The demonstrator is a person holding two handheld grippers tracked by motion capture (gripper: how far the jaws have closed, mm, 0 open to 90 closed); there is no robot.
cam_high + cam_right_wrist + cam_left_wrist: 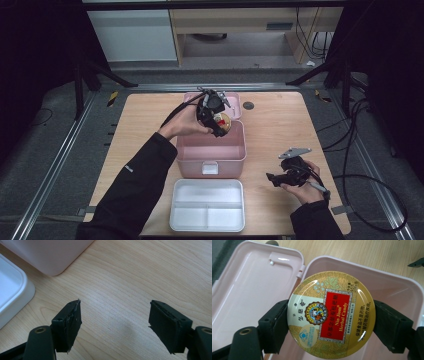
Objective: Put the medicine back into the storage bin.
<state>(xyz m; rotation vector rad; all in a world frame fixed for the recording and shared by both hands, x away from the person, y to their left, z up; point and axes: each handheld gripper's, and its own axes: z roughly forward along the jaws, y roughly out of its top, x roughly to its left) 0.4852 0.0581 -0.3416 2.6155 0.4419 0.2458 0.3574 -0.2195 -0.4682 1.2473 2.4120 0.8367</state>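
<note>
Wooden table [280, 125], pink box [211, 152] mid-surface, lid [249, 290] flung back behind. White tray [207, 205] just before box. Round tin [331, 315] over box's far edge, face tilted up, no long axis. Left gripper [218, 121] clamped on tin's rim. Right gripper [115, 325] right of box, agape, holding nothing.

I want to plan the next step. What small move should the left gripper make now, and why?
Probably lower the tin into the pink box. The left gripper holds it by the rim above the open box, and the lid lies folded back, so nothing blocks the way down.
</note>
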